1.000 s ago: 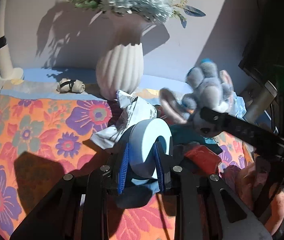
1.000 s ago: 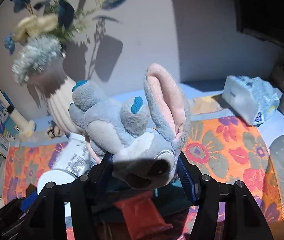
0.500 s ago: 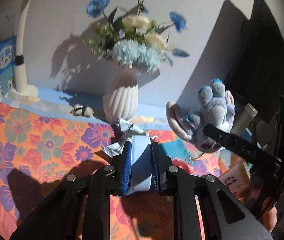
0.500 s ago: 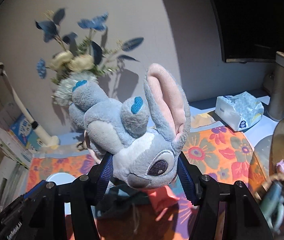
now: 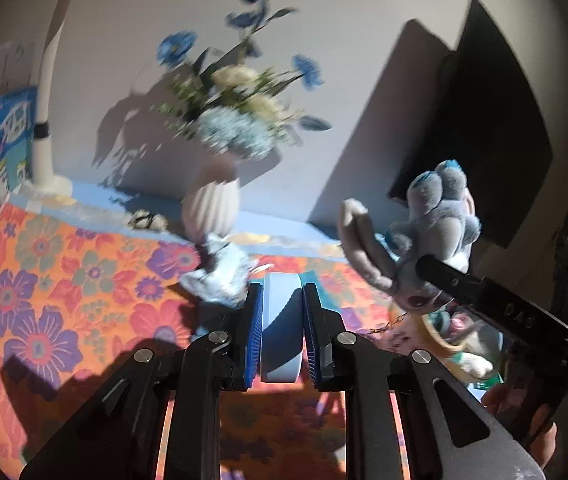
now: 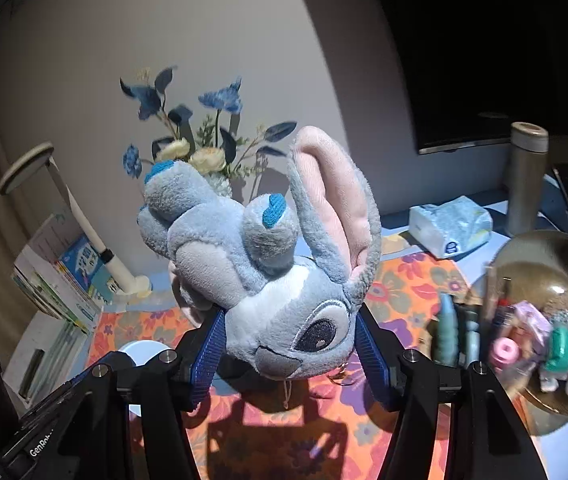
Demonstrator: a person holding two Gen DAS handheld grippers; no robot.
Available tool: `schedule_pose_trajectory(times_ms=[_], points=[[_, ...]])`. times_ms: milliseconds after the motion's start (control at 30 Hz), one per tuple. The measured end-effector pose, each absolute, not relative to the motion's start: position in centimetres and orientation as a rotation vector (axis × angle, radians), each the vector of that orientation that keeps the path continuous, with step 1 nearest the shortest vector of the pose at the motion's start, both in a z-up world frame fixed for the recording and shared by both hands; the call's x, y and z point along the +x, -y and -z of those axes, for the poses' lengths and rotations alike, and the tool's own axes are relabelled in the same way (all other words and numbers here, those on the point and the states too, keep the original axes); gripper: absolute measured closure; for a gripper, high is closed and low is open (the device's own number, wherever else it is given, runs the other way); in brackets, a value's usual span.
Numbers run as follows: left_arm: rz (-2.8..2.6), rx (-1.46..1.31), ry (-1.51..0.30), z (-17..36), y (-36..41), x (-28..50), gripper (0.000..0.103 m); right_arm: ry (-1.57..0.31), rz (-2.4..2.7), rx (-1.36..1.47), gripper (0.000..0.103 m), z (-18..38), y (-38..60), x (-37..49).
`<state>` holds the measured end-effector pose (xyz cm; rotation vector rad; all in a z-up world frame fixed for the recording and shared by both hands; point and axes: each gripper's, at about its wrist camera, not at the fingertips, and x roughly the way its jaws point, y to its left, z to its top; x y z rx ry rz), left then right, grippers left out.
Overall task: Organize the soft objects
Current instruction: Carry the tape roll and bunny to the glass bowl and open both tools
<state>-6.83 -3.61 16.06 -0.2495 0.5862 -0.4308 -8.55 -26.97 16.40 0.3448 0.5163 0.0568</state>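
While a pale blue disc (image 5: 281, 328) is clamped in the left tool (image 5: 282, 330), the grey plush toy (image 6: 267, 272) is gripped by the right tool (image 6: 290, 354), above the flowered counter (image 5: 63, 280).

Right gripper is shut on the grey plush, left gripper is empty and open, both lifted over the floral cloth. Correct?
Not quite. The left gripper isn't empty: the left wrist view shows it shut on a white roll. The right gripper does hold the grey plush above the floral cloth.
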Motion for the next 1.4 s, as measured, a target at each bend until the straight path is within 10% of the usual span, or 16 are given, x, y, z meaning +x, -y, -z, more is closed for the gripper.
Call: schedule_pose_trajectory(times_ms=[733,1167,1267,1400], points=[[0.881,-0.087,-0.488,-23.8,28.4,-10.3,0.087,-0.352,0.336,0.548,0.042,-19.4,48.3,-19.9],[0.907,0.022,-0.679,-18.1,38.3,-5.9,0.086,-0.554,0.377,0.692,0.037,-12.4,56.3,-16.2],[0.906,0.051,-0.739,-16.7,39.3,-5.1,0.059,-0.576,0.342,0.733,0.033,-11.6,57.2,-15.4],[0.899,0.038,-0.728,-16.7,38.6,-4.9,0.055,-0.586,0.387,0.697,0.033,-11.7,57.5,-15.7]])
